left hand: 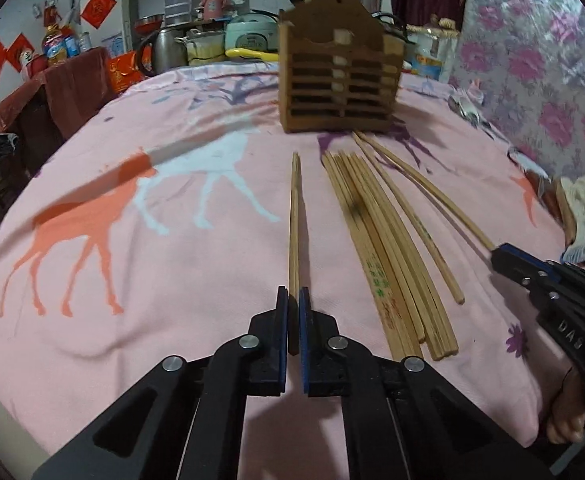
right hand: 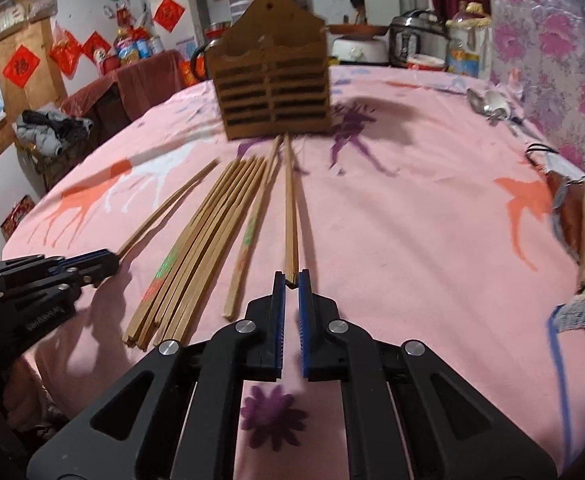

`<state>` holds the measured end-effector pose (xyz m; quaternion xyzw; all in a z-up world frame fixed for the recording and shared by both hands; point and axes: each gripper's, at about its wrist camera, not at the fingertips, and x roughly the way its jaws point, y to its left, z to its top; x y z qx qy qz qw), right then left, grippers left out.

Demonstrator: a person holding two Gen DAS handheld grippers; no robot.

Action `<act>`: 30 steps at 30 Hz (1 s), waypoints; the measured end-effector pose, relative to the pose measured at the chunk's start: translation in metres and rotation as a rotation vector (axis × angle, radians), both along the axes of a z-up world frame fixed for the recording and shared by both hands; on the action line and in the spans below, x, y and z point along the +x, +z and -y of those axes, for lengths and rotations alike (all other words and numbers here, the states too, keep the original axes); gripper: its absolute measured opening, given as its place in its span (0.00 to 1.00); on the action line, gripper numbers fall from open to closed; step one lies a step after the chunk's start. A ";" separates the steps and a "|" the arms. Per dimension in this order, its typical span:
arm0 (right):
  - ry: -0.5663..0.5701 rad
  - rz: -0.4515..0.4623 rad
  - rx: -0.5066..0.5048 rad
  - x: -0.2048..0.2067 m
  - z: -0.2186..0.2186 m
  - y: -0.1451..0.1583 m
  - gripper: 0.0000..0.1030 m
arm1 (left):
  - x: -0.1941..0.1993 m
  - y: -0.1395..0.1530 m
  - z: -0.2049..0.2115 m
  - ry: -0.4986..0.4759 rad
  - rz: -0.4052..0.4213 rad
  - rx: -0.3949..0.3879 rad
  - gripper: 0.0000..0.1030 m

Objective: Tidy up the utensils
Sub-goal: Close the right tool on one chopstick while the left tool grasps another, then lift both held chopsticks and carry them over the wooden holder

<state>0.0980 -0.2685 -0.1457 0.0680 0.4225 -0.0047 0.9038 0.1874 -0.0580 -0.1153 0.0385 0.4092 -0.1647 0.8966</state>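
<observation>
Closest to my left tongs (left hand: 293,300) is the near end of a chopstick pair (left hand: 294,216), and the pads are clenched on it; the pair runs straight ahead along the tongs' axis toward the wooden holder (left hand: 338,80) standing upright at the far end. My right tongs (right hand: 291,282) are likewise clenched on the near end of another pair (right hand: 290,208), also aimed at the holder (right hand: 270,88). Judgement: gripping at the butt ends leaves the full length free to tip up and drop into the holder's open top, and taking pairs from either flank keeps the two tongs from colliding. Between the tongs lies the loose bundle of chopsticks (left hand: 376,248), flat on the pink cloth (left hand: 152,260), tips fanning toward the holder, not yet sorted. Left view alone shows my right tongs (left hand: 500,254) from the side, closed on their sticks, plus fingers (left hand: 568,428) beneath. Right view alone shows the spoons (right hand: 492,108) far off to the right of my tongs, near the floral wall, and the left tongs (right hand: 110,260) side-on at the bundle's left.
</observation>
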 end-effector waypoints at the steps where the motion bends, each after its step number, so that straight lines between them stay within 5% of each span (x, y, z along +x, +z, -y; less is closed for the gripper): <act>1: -0.011 0.015 0.002 -0.001 0.004 0.006 0.07 | 0.001 0.003 -0.002 0.005 0.003 -0.005 0.05; 17: -0.019 0.273 -0.016 0.036 0.027 0.127 0.06 | 0.049 0.133 -0.013 0.005 0.105 -0.109 0.05; 30: -0.016 0.244 0.024 0.084 0.045 0.152 0.06 | 0.102 0.172 0.003 -0.014 0.082 -0.156 0.05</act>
